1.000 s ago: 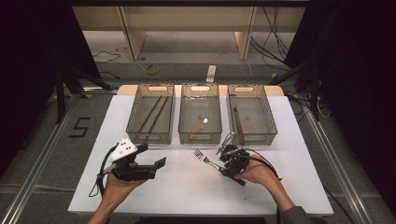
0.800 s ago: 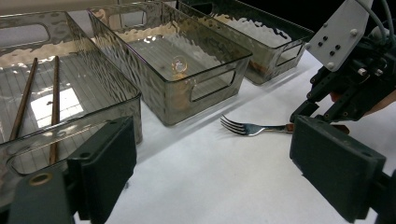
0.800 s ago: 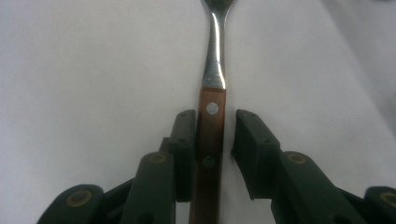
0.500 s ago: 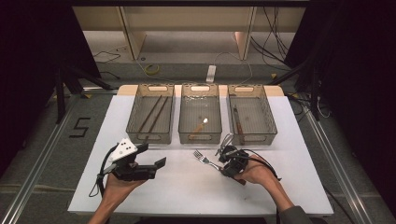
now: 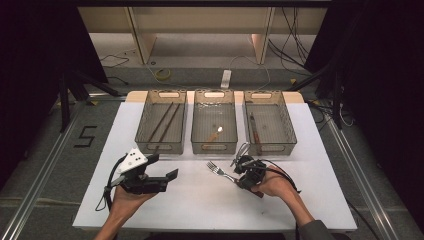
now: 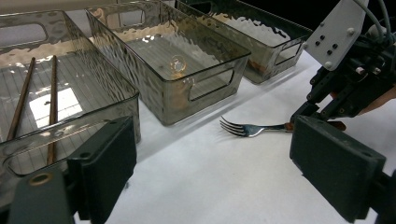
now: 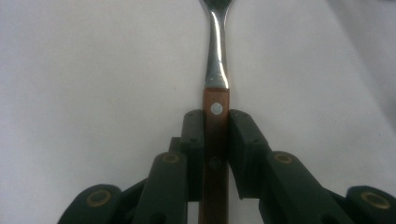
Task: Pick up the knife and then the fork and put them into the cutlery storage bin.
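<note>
The right hand-held gripper (image 7: pixel 216 135), its jaws just closing, pinches the wooden handle of the fork (image 5: pixel 218 171) lying on the bench (image 5: pixel 200 205), while the left hand-held gripper (image 5: pixel 167 177) stays spread.

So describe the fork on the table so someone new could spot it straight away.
On the white table, in front of three clear plastic bins, the right gripper clamps a wooden-handled steel fork. It is the sole utensil lying outside the bins.
</note>
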`<state>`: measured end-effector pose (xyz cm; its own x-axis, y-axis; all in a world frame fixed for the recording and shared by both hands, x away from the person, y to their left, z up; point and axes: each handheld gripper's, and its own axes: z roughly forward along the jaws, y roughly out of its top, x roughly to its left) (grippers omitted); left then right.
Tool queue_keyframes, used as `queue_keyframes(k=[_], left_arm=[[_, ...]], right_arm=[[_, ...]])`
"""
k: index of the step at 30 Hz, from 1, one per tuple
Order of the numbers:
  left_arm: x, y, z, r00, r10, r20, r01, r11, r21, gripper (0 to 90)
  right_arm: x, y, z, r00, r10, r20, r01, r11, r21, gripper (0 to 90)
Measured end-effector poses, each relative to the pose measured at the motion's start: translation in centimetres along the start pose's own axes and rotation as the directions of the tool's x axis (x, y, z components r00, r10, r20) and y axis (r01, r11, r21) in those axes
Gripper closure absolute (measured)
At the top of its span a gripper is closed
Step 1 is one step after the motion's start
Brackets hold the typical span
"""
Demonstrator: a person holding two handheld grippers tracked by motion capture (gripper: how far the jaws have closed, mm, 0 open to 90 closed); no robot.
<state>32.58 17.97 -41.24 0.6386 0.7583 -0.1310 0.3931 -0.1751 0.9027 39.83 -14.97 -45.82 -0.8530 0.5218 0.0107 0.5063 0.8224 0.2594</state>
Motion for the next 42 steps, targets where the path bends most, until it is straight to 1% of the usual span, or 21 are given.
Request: queue_keyframes(k=[1,2,5,7,9,13,19,20,21,22,23,24,31,35,36,38,39,40,41,42], left_arm=[[0.0,0.0,0.0,1.0,0.0,0.0,0.0,1.0,0.001,14.3],[0.0,0.0,0.0,1.0,0.0,0.0,0.0,1.0,0.0,14.3],[0.0,0.0,0.0,1.0,-0.002,0.001,0.002,1.0,0.0,14.3],[0.0,0.0,-0.1,1.0,-0.002,0.0,0.002,1.0,0.0,14.3],[0.0,0.0,-0.1,1.0,-0.002,0.0,0.002,1.0,0.0,14.3],[0.0,0.0,-0.1,1.0,-0.002,0.0,0.002,1.0,-0.001,14.3],[0.0,0.0,-0.1,1.0,-0.003,-0.001,0.003,1.0,-0.002,14.3],[0.0,0.0,-0.1,1.0,-0.003,-0.001,0.003,1.0,-0.002,14.3],[0.0,0.0,-0.1,1.0,-0.003,-0.001,0.003,1.0,-0.002,14.3],[0.0,0.0,-0.1,1.0,-0.003,0.0,0.003,1.0,-0.003,14.3],[0.0,0.0,-0.1,1.0,-0.003,0.0,0.003,1.0,-0.003,14.3],[0.0,0.0,-0.1,1.0,-0.003,-0.001,0.003,1.0,-0.002,14.3],[0.1,0.0,-0.1,1.0,-0.001,-0.001,0.001,1.0,-0.003,14.3],[0.1,0.0,-0.1,1.0,-0.002,-0.001,0.002,1.0,-0.006,14.3],[0.1,0.0,-0.1,1.0,-0.002,-0.001,0.002,1.0,-0.007,14.3],[0.1,0.0,-0.2,1.0,-0.003,-0.002,0.003,1.0,-0.008,14.3],[0.1,0.0,-0.2,1.0,-0.003,-0.002,0.003,1.0,-0.008,14.3],[0.1,0.0,-0.1,1.0,-0.006,-0.003,0.006,0.9999,-0.011,14.3],[0.1,0.0,-0.1,1.0,-0.006,-0.002,0.006,0.9999,-0.011,14.3],[0.1,0.0,-0.1,1.0,-0.006,-0.003,0.006,0.9999,-0.012,14.3]], right_arm=[[0.1,0.0,0.0,1.0,0.007,-0.001,-0.007,1.0,-0.004,77.3],[0.0,0.0,0.0,0.9999,-0.013,0.002,0.013,0.9999,-0.001,77.3],[0.0,0.0,0.0,0.9999,-0.014,0.004,0.014,0.9999,-0.006,77.3],[0.0,-0.1,0.0,1.0,-0.006,-0.001,0.006,1.0,-0.006,77.3],[-0.1,-0.1,-0.1,0.9998,-0.021,-0.002,0.021,0.9997,-0.008,77.4],[-0.1,-0.1,-0.2,0.9999,-0.016,0.004,0.016,0.9997,-0.016,77.4],[-0.4,-0.3,-0.7,0.9999,-0.011,0.005,0.011,0.9988,-0.048,77.4],[-0.3,-0.3,-0.8,1.0,-0.002,0.006,0.003,0.9988,-0.05,77.4],[-0.2,-0.3,-0.9,0.9999,0.014,0.001,-0.014,0.9985,-0.053,77.4],[-0.4,-0.4,-1.0,1.0,-0.004,0.002,0.004,0.9981,-0.062,77.4],[-0.4,-0.4,-1.0,1.0,-0.004,0.002,0.004,0.9981,-0.062,77.4],[-0.3,-0.4,-1.2,0.9999,0.016,-0.002,-0.016,0.9975,-0.069,77.4],[-0.5,-0.6,-1.8,0.9996,0.022,-0.016,-0.023,0.9952,-0.095,77.4],[-0.9,-0.8,-2.6,0.9995,0.024,-0.019,-0.026,0.9913,-0.129,77.4],[-0.9,-0.8,-2.6,0.9995,0.024,-0.019,-0.026,0.9913,-0.129,77.4],[-1.4,-1.1,-3.5,0.999,0.036,-0.027,-0.04,0.9852,-0.167,77.4],[-1.4,-1.1,-3.5,0.999,0.036,-0.027,-0.04,0.9852,-0.167,77.4],[-1.5,-1.2,-3.8,0.9985,0.045,-0.03,-0.05,0.9821,-0.182,77.4],[-1.7,-1.3,-4.2,0.9985,0.047,-0.028,-0.052,0.9803,-0.19,77.4],[-2.1,-1.5,-4.8,0.9983,0.056,-0.018,-0.058,0.976,-0.21,77.4]])
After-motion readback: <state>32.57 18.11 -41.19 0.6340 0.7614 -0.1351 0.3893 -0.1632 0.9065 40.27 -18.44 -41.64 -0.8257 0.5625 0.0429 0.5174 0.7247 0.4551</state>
